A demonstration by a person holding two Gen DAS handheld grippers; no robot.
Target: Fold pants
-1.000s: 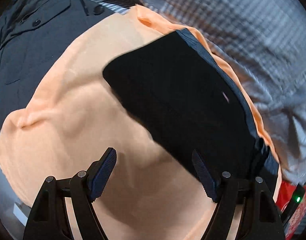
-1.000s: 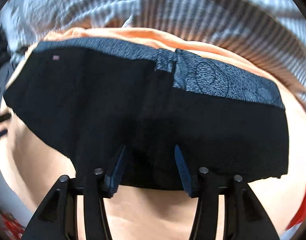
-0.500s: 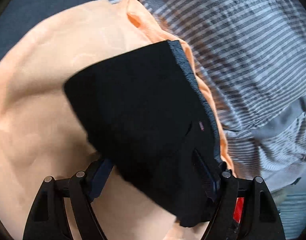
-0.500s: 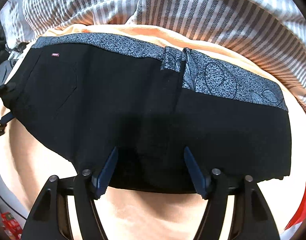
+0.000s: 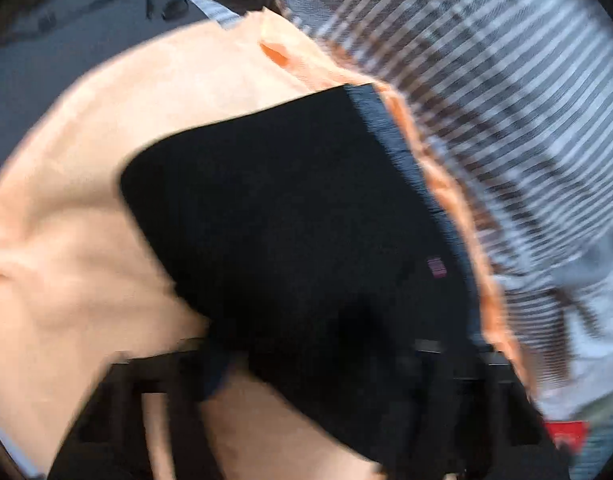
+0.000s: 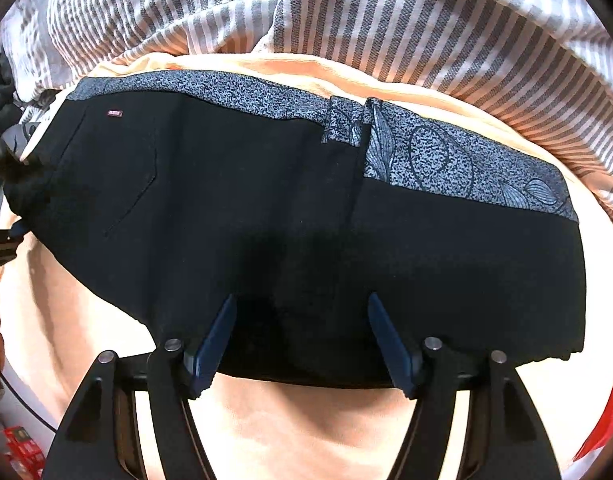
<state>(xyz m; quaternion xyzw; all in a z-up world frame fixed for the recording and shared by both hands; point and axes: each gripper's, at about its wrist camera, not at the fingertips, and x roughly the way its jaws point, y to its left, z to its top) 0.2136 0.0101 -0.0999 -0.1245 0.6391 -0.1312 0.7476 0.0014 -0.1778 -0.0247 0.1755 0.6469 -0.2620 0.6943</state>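
Observation:
The black pants (image 6: 266, 216) lie folded on an orange cloth (image 6: 306, 432), with a grey patterned waistband (image 6: 426, 156) along the far edge. My right gripper (image 6: 302, 336) is open, its blue pads over the near folded edge. The pants also show in the blurred left wrist view (image 5: 298, 232). My left gripper (image 5: 318, 364) is at the pants' end, its fingers partly hidden by the black fabric and blur, so I cannot tell how the jaws stand. The left gripper's tip also shows at the far left of the right wrist view (image 6: 2, 240).
A grey and white striped blanket (image 6: 386, 20) lies bunched behind the orange cloth. A dark garment (image 5: 46, 40) lies at the far left in the left wrist view. Red items (image 6: 602, 420) sit at the right edge.
The left gripper has shifted over the end of the pants, and its view is now blurred by motion. The right gripper has stayed open at the near edge.

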